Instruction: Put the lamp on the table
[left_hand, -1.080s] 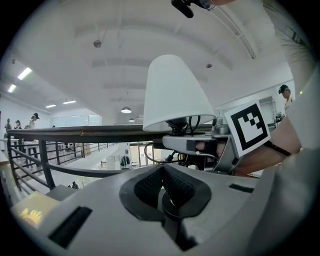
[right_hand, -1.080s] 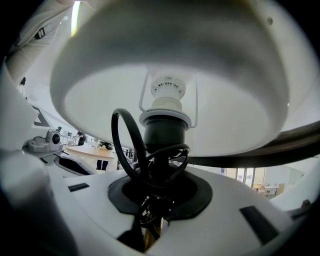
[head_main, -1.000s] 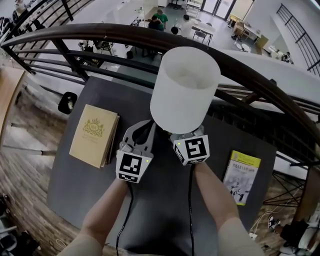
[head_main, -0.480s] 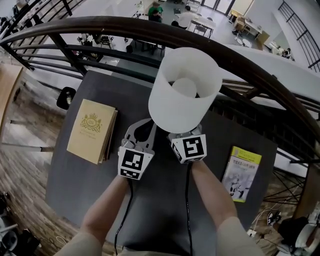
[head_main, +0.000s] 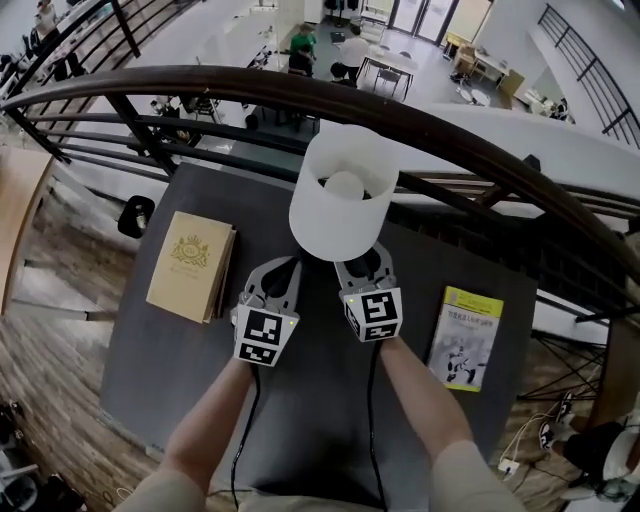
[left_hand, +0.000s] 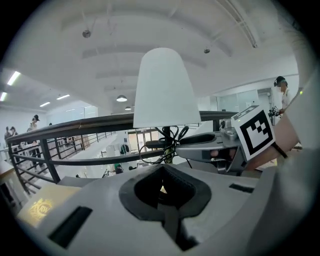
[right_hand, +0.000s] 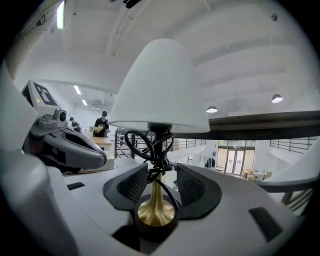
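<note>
Two grippers out over the dark bench (head_main: 150, 360), side by side near its middle. Right gripper (right_hand: 159, 182): closed on the lamp (head_main: 343, 205) low down, pads either side of the brass stem (right_hand: 156, 200) just above the round foot, with the black cord (right_hand: 145, 145) bundled against the stem above the pads. Left gripper (left_hand: 162, 187): closed all the way, pads meeting in a seam, nothing between them. Parked just beside the right one, clear of the lamp.

Against a second ago: white shade smaller in the head view and further from the camera, both grippers pushed forward toward the railing (head_main: 480, 150) side of the bench. Read as a descent, with the lamp carried down and away. Upright now, open shade top facing the camera, bulb showing inside.

Foot touching the bench or not: cannot tell. Hidden beneath the shade in the head view, and the lower part of both gripper views filled by the gripper bodies. Judged at or very near set-down, over bare surface between the tan book (head_main: 190, 265) on the left and the yellow booklet (head_main: 465, 335) on the right, well apart from both.

For the task: placing nearly done, release not yet made. Next, probably: finish lowering until the foot sits flat, then ease the right pads apart and draw straight back, minding the cord. Some risk of tipping if let go before fully seated, given a wide shade over a narrow foot.
</note>
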